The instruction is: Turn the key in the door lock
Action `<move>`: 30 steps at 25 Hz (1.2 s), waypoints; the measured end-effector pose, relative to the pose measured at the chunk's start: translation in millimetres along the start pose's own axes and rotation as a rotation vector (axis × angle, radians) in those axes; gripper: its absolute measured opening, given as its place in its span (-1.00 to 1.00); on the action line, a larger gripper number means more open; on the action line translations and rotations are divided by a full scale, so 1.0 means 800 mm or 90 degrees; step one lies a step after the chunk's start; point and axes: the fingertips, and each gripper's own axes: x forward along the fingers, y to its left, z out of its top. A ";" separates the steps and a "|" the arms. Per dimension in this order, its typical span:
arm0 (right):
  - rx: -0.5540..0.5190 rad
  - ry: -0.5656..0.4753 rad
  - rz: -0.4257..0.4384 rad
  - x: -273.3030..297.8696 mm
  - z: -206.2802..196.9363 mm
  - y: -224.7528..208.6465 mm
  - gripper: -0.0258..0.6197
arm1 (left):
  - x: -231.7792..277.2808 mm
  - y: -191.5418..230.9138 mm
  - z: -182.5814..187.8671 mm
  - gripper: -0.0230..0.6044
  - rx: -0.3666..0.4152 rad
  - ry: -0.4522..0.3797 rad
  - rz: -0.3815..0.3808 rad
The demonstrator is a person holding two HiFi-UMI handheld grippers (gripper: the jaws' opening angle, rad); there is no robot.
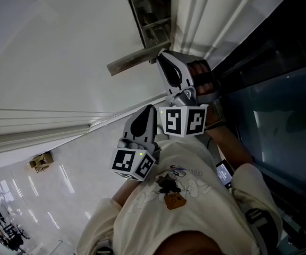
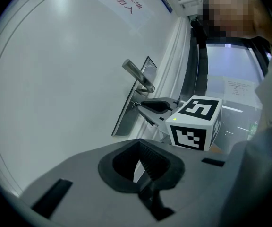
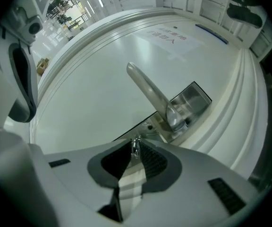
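The white door's steel lock plate [image 3: 189, 103] carries a lever handle [image 3: 148, 91]. Below the handle, a small silver key [image 3: 136, 145] sticks out of the lock. My right gripper [image 3: 136, 149] points at it, and the key stands between the fingertips with the pads close beside it, slightly parted. In the head view the right gripper [image 1: 162, 57] hides the key. The left gripper view shows the right gripper [image 2: 138, 104] at the plate [image 2: 125, 119]. My left gripper [image 1: 150, 108] hangs back from the door, with a narrow gap between its jaws and nothing in them.
A printed sign [image 3: 169, 34] is stuck on the door above the handle. Moulded door-frame strips [image 3: 242, 103] and a dark glass panel [image 1: 280, 110] lie to the right. The person's torso [image 1: 185, 195] and a phone [image 1: 223, 172] are close behind the grippers.
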 end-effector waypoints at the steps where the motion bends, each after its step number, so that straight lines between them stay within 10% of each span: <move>1: 0.013 -0.004 0.003 -0.003 0.001 0.000 -0.71 | -0.001 0.000 0.000 -0.91 -0.001 -0.001 0.001; 30: 0.314 -0.021 -0.038 -0.103 -0.019 0.025 -0.90 | 0.003 -0.019 0.002 -0.91 0.009 0.001 -0.024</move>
